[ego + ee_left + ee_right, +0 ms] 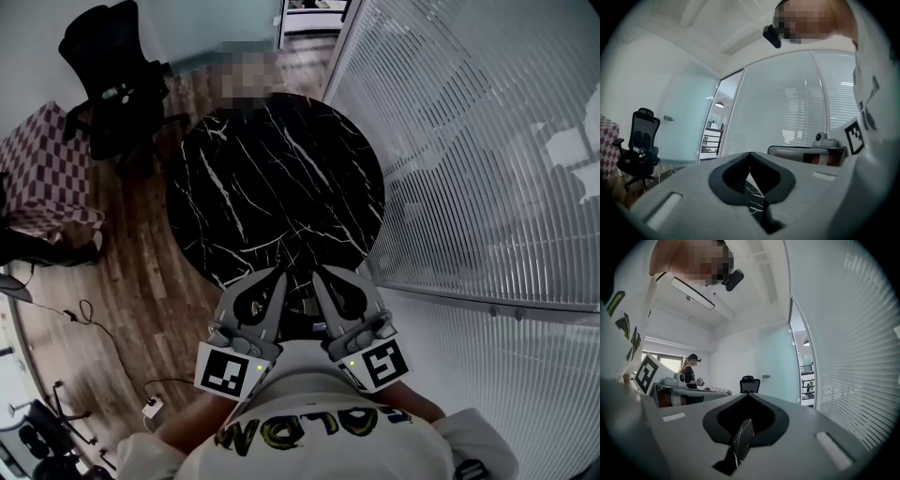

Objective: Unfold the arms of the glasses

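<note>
No glasses show in any view. A round black marble table stands in front of me with nothing on the part I see. Both grippers are held close to my chest at the table's near edge, pointing level over it. My left gripper has its jaws together with nothing between them; in the left gripper view its tips meet above a sliver of marble. My right gripper sits beside it, jaws also touching and empty, and its tips meet in the right gripper view. The other gripper shows at the right of the left gripper view.
A black office chair stands beyond the table at the left, next to a checkered seat. A glass wall with blinds runs along the right. Cables lie on the wooden floor. Another person stands far off.
</note>
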A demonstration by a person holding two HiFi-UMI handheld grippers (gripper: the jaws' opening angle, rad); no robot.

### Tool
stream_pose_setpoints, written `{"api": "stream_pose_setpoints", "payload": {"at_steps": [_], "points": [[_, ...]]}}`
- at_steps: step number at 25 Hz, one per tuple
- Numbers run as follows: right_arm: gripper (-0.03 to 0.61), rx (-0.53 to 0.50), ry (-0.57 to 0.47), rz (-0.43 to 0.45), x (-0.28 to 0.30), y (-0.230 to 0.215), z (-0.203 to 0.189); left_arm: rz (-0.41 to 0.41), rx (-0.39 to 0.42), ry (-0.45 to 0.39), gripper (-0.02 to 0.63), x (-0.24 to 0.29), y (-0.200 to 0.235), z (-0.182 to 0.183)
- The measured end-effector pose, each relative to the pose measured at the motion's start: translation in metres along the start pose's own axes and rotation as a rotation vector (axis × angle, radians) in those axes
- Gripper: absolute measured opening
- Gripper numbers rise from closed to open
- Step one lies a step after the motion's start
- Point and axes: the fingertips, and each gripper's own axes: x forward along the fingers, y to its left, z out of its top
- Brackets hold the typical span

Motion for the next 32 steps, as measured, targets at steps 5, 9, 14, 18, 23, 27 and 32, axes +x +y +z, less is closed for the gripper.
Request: {"api": "stream_pose_setpoints", "payload": {"at_steps": [5,9,14,18,23,27,32], "points": [[0.003,0.038,0.061,0.006,-0.006,-0.007,-0.029,0.035,-0.018,0.063,0.003,0.0,0.007,-0.031],[0.003,0.065,0.097,0.009,-0.012,-0.01,-0.052,0.044,-0.031,0.113,0.003,0.001,0.005,-0.058],[0.003,0.061,0.112,0.0,-0.017,-0.018,-0.063,0.055,-0.012,0.151,0.003,0.004,0.007,-0.076],[0.003,0.054,0.145,-0.011,-0.016,-0.029,-0.079,0.061,0.007,0.171,0.015,0.01,0.017,-0.088],[0.003,0.051,0.2,0.02,-0.009,-0.031,-0.109,0.058,0.016,0.225,0.034,0.017,0.032,-0.119],[0.003,0.024,0.233,0.028,0.002,-0.036,-0.136,0.043,0.025,0.31,0.052,0.024,0.045,-0.161],[0.003,0.05,0.262,0.016,0.015,-0.041,-0.169,0.017,0.023,0.417,0.079,0.028,0.053,-0.223]]}}
